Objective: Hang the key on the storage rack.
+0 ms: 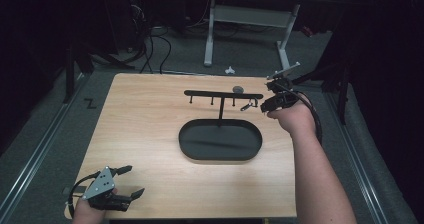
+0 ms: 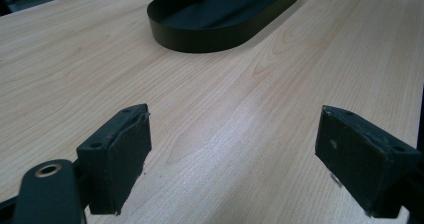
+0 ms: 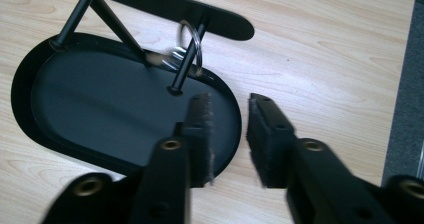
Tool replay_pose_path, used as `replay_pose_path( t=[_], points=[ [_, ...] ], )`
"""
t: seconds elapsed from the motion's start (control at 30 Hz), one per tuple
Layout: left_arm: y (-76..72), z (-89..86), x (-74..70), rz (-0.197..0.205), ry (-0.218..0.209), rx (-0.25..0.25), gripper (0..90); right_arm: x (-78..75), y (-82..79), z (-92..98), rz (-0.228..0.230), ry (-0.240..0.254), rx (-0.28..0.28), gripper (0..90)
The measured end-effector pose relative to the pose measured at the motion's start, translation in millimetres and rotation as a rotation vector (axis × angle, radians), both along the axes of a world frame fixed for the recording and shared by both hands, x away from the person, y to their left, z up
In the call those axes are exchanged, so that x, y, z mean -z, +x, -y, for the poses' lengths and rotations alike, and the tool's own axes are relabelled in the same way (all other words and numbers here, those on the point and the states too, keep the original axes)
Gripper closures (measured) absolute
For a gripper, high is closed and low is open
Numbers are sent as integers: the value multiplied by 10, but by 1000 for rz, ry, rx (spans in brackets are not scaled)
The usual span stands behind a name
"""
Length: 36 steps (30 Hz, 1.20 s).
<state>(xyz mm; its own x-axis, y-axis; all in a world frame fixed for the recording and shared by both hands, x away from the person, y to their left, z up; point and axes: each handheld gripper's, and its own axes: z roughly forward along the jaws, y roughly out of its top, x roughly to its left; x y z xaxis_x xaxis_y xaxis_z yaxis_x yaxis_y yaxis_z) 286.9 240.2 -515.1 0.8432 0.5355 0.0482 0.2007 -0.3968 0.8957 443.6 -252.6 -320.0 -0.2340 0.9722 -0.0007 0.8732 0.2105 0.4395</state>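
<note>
Now, line by line.
Right jaws: parted by a narrow gap with nothing between them; right gripper [image 3: 230, 134] sits just short of the rack's end peg.
Keyring [image 3: 192, 46]: hangs on that end peg of the rack [image 1: 223, 94], keys dangling above the tray [image 1: 190, 146].
Left jaws: wide apart and empty; left gripper [image 1: 131, 180] low over the table [image 1: 140, 114], well clear of the rack.
Risk: pulling back crookedly could clip the peg, I judge, and swing the ring off.
Risk: a knock on the rack's arm might tip the stand.
Cause: jaws close to ring, little clearance.
</note>
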Motion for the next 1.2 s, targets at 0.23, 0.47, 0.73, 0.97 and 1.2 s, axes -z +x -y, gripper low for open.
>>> replay_pose_path(
  t=[0.23,0.47,0.73,0.97,1.2],
  points=[
    [2,9,4,1,-1,0,153,88,-37,14,8,-14,-6,515],
    [3,16,5,-1,1,-3,152,205,-106,68,44,-24,-26,379],
    [2,32,13,-1,2,-2,153,418,-261,152,140,-12,-40,316],
    [2,40,17,-3,5,1,153,676,-430,186,186,-17,-20,269],
    [-3,63,22,-3,13,8,153,941,-620,196,223,-1,-36,261]
  ],
)
